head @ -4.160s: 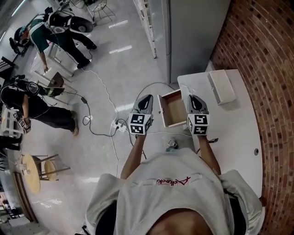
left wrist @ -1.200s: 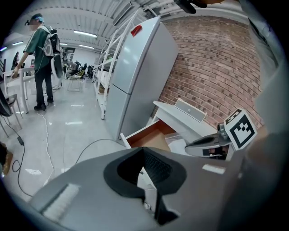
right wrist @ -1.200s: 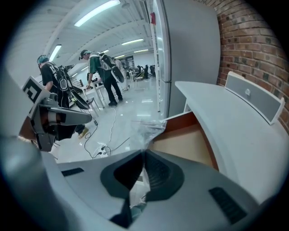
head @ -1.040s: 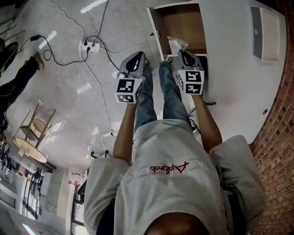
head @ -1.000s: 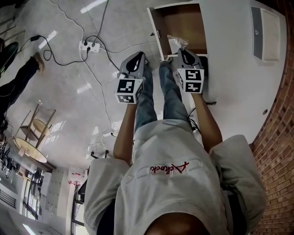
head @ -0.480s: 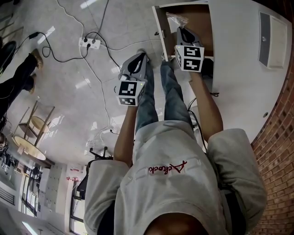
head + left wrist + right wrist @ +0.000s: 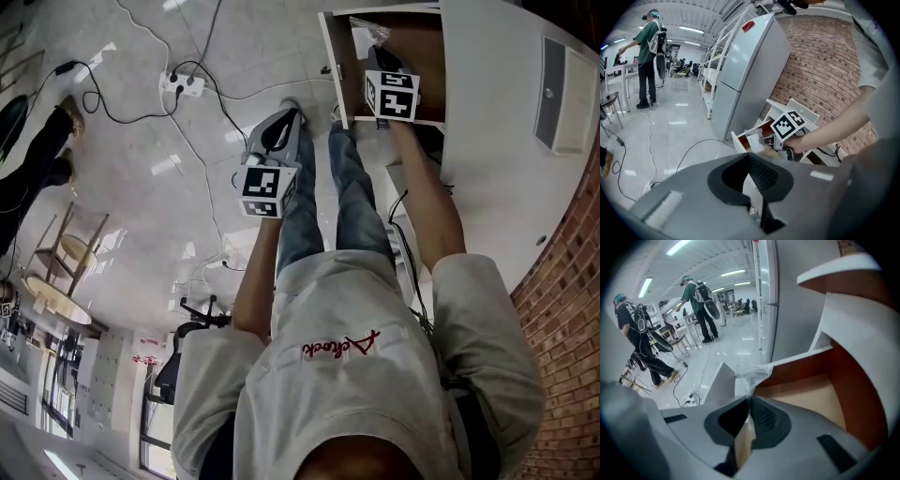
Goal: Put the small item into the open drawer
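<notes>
My right gripper is shut on a small item in a crinkled clear plastic bag and holds it over the open drawer, whose inside is brown wood. In the right gripper view the bag sticks out from the pinched tips above the drawer floor. My left gripper hangs over the floor to the left of the drawer, shut with nothing in it. The left gripper view shows its closed tips, with the drawer and the bag beyond them.
The drawer belongs to a white desk that carries a flat white box. A brick wall runs at the right. A power strip and cables lie on the floor. A grey fridge stands behind the desk. People stand far off.
My right gripper has carried the bag forward from the drawer's front edge to over its inside. The left gripper has stayed about where it was.
</notes>
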A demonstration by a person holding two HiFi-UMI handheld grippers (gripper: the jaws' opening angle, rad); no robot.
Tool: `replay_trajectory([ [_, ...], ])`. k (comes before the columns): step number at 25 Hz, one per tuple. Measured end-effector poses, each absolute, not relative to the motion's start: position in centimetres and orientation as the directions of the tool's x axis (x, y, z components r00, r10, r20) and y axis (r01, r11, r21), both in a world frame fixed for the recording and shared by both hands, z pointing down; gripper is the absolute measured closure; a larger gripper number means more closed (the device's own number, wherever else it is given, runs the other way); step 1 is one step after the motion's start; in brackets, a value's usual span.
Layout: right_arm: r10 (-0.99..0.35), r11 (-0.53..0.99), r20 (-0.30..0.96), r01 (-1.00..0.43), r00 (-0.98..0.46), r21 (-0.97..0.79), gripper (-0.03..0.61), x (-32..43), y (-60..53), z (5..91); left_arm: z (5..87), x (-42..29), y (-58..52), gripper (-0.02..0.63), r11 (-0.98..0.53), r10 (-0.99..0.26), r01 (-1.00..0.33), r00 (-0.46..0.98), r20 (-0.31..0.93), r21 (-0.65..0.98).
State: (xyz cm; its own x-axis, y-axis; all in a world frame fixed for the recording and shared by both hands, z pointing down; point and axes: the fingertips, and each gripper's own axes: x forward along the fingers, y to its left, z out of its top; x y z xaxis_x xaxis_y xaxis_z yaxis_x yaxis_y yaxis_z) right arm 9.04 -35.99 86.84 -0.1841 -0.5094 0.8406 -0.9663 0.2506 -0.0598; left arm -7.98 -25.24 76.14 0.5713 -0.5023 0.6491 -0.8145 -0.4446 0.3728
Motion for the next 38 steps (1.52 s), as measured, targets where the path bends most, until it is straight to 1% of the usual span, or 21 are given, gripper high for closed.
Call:
replay_trajectory([
  [4,-0.414,0.241,0.896,-0.968,-0.163,-0.065,0.561,9.7,-34.3,90.4,76.7,-8.5,-24.9,0.604,-0.427,-0.497,-0.82,0.566,0.658,0.381],
  [10,-0.291,0.235,0.946,-0.97,-0.139,-0.071,0.561,10.8,-33.0,94.3,77.3,-9.2,-24.5,0.604,-0.409,-0.49,-0.828,0.553,0.674,0.383],
  [19,-0.196,0.183,0.972,-0.979,-0.126,-0.09,0.561,11.9,-31.6,97.1,77.6,-9.4,-24.2,0.604,-0.4,-0.487,-0.833,0.547,0.681,0.383],
  [22,-0.196,0.182,0.971,-0.978,-0.135,-0.1,0.558,12.0,-31.4,97.3,77.8,-9.2,-24.0,0.604,-0.401,-0.484,-0.831,0.549,0.682,0.385],
  [23,-0.201,0.183,0.97,-0.978,-0.136,-0.099,0.548,12.0,-31.5,97.3,77.8,-9.2,-23.9,0.604,-0.401,-0.483,-0.831,0.55,0.681,0.386],
  [24,-0.206,0.185,0.969,-0.978,-0.135,-0.097,0.499,12.1,-31.5,97.2,77.8,-9.1,-23.8,0.604,-0.401,-0.483,-0.831,0.55,0.681,0.386],
  [26,-0.22,0.186,0.967,-0.979,-0.129,-0.089,0.454,12.2,-31.6,97.0,77.7,-9.0,-23.7,0.604,-0.401,-0.483,-0.83,0.551,0.681,0.387],
  [29,-0.246,0.194,0.962,-0.979,-0.116,-0.068,0.442,12.3,-31.9,96.4,77.6,-8.9,-23.5,0.604,-0.404,-0.484,-0.829,0.552,0.679,0.387],
  [33,-0.266,0.207,0.958,-0.977,-0.106,-0.05,0.443,12.0,-31.8,95.6,77.5,-8.7,-23.4,0.604,-0.405,-0.487,-0.829,0.552,0.677,0.385],
  [38,-0.352,0.211,0.932,-0.978,-0.082,-0.007,0.443,11.6,-32.3,92.7,76.6,-8.7,-23.4,0.604,-0.409,-0.501,-0.83,0.552,0.666,0.38],
])
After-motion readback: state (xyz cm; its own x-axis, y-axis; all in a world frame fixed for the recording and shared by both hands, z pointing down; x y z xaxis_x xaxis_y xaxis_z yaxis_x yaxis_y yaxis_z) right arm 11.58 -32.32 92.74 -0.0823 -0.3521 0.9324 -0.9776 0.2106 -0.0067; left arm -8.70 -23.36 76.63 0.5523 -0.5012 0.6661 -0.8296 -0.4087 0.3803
